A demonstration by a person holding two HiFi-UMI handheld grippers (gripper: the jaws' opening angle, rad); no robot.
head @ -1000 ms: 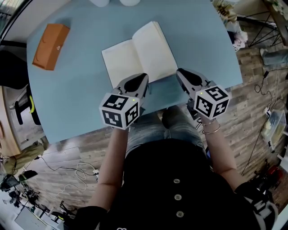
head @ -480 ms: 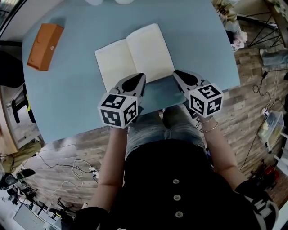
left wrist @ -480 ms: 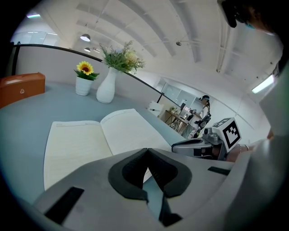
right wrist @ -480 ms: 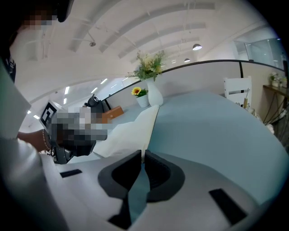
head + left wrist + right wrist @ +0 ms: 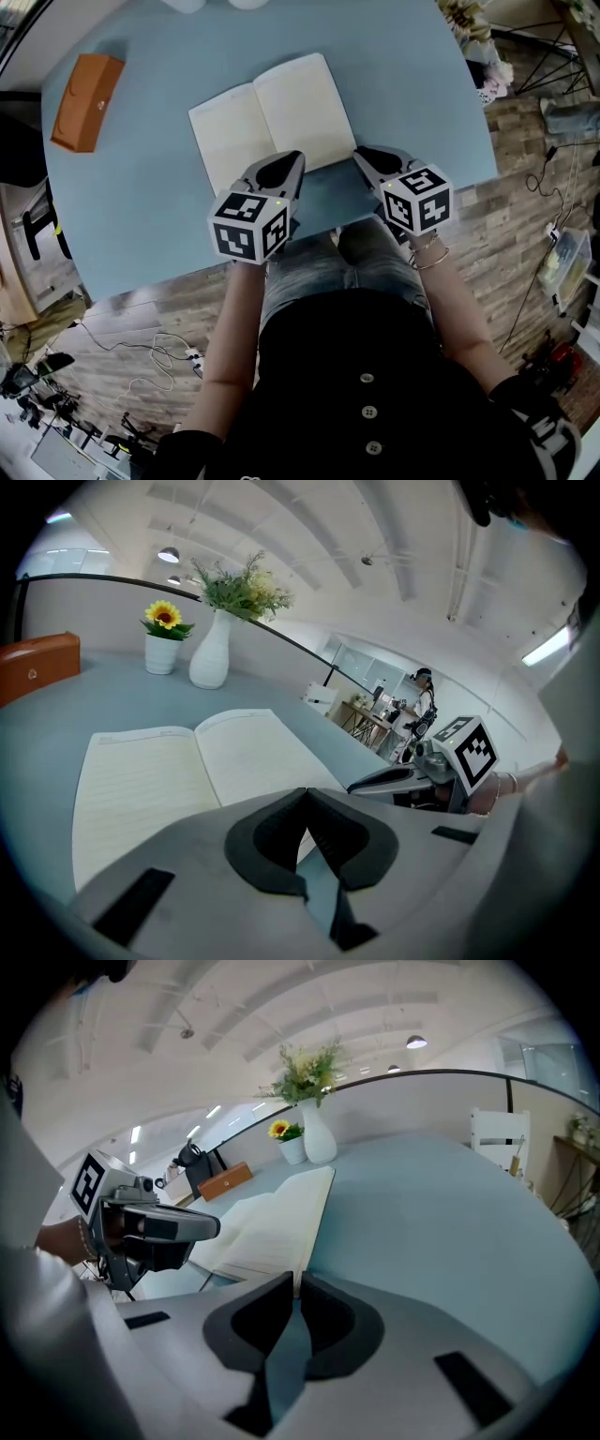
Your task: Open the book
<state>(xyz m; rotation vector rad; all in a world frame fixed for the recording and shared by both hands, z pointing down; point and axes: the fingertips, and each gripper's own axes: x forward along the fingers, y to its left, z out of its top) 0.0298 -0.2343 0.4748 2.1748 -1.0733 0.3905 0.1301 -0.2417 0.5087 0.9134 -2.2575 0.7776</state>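
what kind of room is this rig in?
Likely a lab or workshop-style office: loose cables on the wood-plank floor, cluttered equipment benches behind, and a round pale-blue table holding the open cream-paged book.

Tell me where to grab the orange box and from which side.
Grip the orange box across its two long sides, near the middle, coming straight down from above. It lies flat on the table with its long axis running roughly away from the person and both long sides free, so the tongs can probably straddle its narrow width. The left gripper is the nearer one.
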